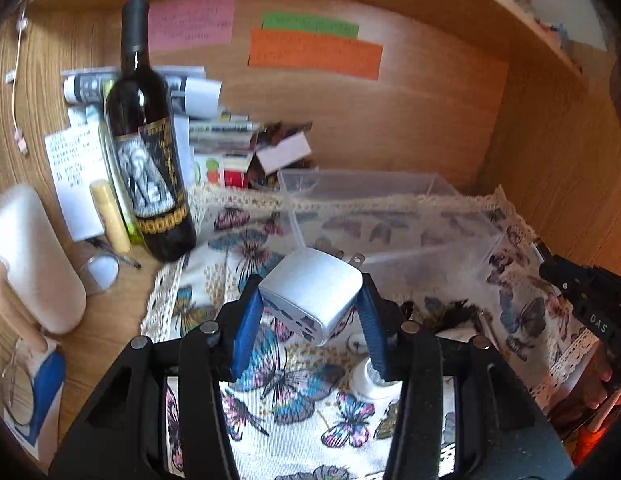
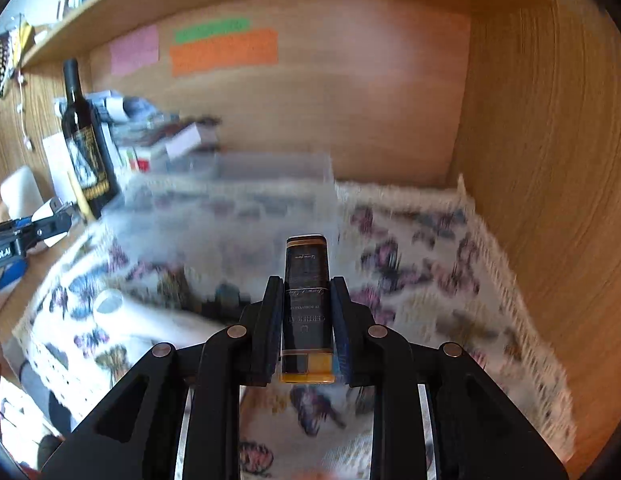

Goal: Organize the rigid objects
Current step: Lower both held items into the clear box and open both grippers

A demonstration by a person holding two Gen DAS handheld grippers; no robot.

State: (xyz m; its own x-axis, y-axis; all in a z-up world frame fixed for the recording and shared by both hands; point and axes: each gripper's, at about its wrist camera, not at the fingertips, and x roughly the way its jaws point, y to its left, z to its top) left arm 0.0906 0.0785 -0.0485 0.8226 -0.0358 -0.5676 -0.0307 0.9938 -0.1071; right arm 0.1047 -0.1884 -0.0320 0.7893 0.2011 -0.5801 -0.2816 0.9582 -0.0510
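My left gripper (image 1: 308,304) is shut on a white plug adapter (image 1: 312,290), held above the butterfly cloth (image 1: 286,380) just in front of the clear plastic box (image 1: 374,216). It also shows at the left edge of the right wrist view (image 2: 50,216). My right gripper (image 2: 306,312) is shut on a slim black and gold box (image 2: 306,300), held above the cloth (image 2: 422,280) near the right front corner of the clear box (image 2: 270,200). The right wrist view is blurred.
A dark wine bottle (image 1: 150,140) stands left of the clear box, with papers and small boxes (image 1: 230,136) behind it. A white bottle (image 1: 34,256) lies at far left. A small white cap (image 1: 370,376) and dark clutter (image 1: 450,312) lie on the cloth. Wooden walls enclose the back and right.
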